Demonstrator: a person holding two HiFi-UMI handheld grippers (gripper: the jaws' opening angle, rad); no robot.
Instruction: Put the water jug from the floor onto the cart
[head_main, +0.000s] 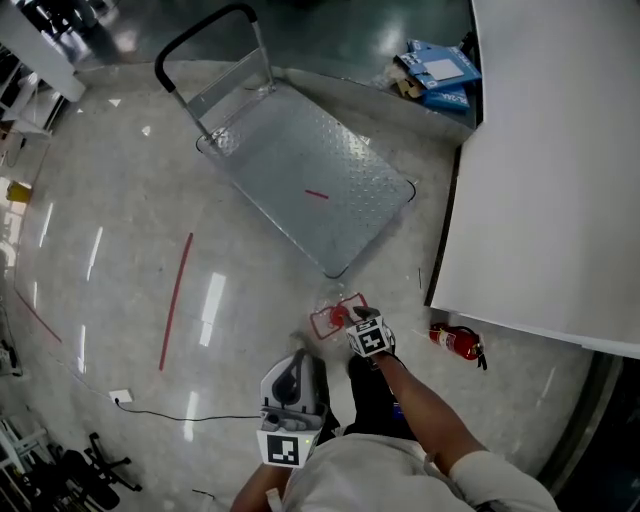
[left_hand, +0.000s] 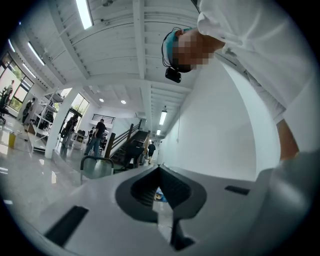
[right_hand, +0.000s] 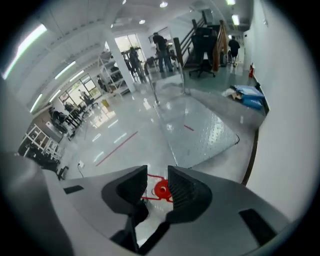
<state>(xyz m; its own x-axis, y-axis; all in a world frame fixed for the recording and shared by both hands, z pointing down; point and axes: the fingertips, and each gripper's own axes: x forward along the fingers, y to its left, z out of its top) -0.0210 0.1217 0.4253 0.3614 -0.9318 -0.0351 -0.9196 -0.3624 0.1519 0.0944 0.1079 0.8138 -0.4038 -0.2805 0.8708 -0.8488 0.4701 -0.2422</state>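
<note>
The water jug (head_main: 333, 319) stands on the glossy floor just off the near corner of the cart (head_main: 300, 160); it is clear, with a red cap and a red handle. My right gripper (head_main: 352, 322) hangs over it, pointing steeply down. In the right gripper view that gripper (right_hand: 157, 171) is open, and the jug's red cap (right_hand: 161, 189) shows through the gap, below the fingertips and untouched. The cart's bare metal deck (right_hand: 200, 125) lies beyond. My left gripper (head_main: 296, 360) is held level near my body; its jaws (left_hand: 160, 168) meet at the tips with nothing between them.
A red fire extinguisher (head_main: 455, 341) lies on the floor to the right of the jug, beside a white wall panel (head_main: 560, 170). Blue boxes (head_main: 438, 72) sit behind the cart. A black cable (head_main: 150, 412) trails at lower left. People walk in the far hall (right_hand: 160, 47).
</note>
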